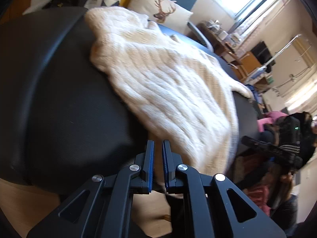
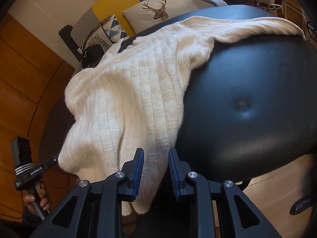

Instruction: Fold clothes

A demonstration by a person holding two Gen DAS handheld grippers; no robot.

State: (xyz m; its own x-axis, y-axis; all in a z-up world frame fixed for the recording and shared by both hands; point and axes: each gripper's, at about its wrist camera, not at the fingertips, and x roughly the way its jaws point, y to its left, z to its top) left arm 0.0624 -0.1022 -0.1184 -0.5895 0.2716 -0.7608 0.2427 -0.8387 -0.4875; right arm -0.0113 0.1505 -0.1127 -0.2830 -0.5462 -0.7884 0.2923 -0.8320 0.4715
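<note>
Looking along my left claw (image 1: 158, 159) first: its pads stand nearly pressed together with only a thin slit between them and nothing pinched. Just beyond the tips lies the cream knit sweater (image 1: 158, 73), spread loosely over the black padded seat (image 1: 59, 99), its near edge drooping over the seat's rim. The far sleeve trails off toward the right. No crease line or doubled layer is visible from here; the picture is somewhat blurred.

Right wrist view: my right claw (image 2: 156, 165) is spread, and a hanging fold of the sweater (image 2: 134, 99) sits between the pads, which do not appear to press on it. One sleeve stretches along the seat's (image 2: 257, 99) far edge; the body is rumpled and hangs off the near left side. The left claw's handle, in my hand (image 2: 39, 196), shows at lower left.

Judgement: folding barely begun. Garment still needs flattening, sleeves brought in, body doubled over.
</note>
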